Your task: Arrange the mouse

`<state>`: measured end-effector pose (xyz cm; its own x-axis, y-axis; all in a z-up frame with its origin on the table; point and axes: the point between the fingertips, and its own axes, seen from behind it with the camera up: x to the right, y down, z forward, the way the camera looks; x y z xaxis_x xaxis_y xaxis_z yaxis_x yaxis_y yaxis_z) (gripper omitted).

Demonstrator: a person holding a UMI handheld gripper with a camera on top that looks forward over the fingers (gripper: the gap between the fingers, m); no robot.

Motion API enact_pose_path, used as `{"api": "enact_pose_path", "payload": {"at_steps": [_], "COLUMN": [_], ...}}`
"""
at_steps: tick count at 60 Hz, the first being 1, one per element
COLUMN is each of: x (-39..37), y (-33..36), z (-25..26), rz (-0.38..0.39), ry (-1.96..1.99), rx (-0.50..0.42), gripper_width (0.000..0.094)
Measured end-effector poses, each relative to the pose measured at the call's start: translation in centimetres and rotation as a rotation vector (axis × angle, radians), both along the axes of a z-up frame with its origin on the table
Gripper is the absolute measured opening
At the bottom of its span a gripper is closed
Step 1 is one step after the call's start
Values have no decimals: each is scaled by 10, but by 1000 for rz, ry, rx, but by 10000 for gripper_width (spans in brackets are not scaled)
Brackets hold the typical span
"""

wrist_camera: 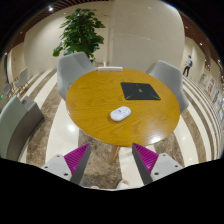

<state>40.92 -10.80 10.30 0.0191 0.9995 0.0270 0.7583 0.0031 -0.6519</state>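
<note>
Two fingers [110, 160] with magenta pads [76, 155] stand apart with nothing between them, held well back from a round wooden bench [95, 100]. On the bench lies the white mouse [120, 114], on the near part of the top and a little toward the right finger's side, resting flat on bare wood. Beyond the mouse, farther across the bench, lies a black square mat [139, 91]; the mouse and mat are apart, with wood showing between them. The mouse is well ahead of the fingers, not touched by either.

Grey chairs ring the bench: one [72, 68] on the far left side, one [168, 75] on the far right side, and one [17, 125] at the near left, closest to the left finger. Behind the bench, past the far left chair, stands a leafy green plant [80, 32] against a pale wall. A person [187, 65] stands far behind the bench to the right, too small to tell more. The floor [60, 125] around the bench is glossy, with pale and brown stone bands.
</note>
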Motion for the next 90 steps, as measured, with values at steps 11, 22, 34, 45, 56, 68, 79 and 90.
{"api": "enact_pose_path", "payload": {"at_steps": [11, 22, 34, 45, 56, 68, 79, 90], "x": [-20, -50, -93, -135, -175, -214, -234, -245], "y": [9, 18, 24, 29, 32, 29, 23, 23], "z": [-16, -48, -68, -93, -112, -113, -114, -115], "rz": [-21, -28, -18, -10, -6, 26, 82, 109], "ry": [49, 69, 85, 81, 54, 47, 45, 45], "rx": [7, -6, 2, -4, -27, -45, -41, -40], "gripper_width": [864, 866, 867, 866, 871, 878, 850, 496]}}
